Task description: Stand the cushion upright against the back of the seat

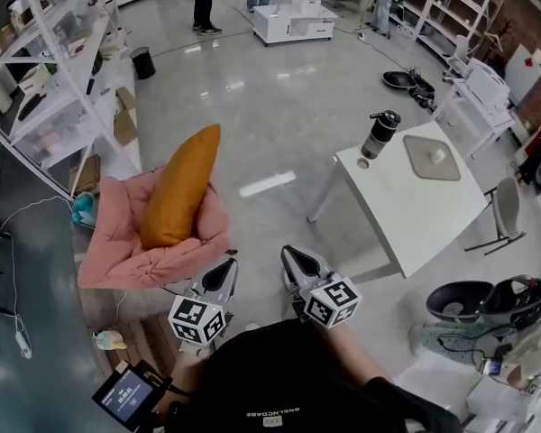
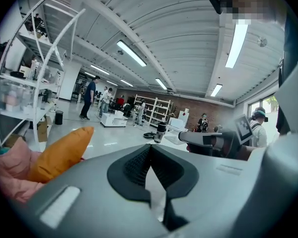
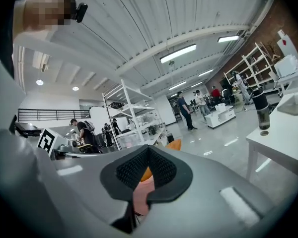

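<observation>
An orange cushion stands upright, leaning against the back of a pink floor seat at the left of the head view. My left gripper hangs just in front of the seat's near right corner, shut and holding nothing. My right gripper is beside it to the right, also shut and empty. In the left gripper view the cushion and seat lie at the left, clear of the shut gripper. In the right gripper view, cushion and seat show behind the shut gripper.
A white table with a dark bottle and a grey tray stands to the right. White shelving lines the left. Shoes and a helmet-like object lie at the right. People stand far back by a white cabinet.
</observation>
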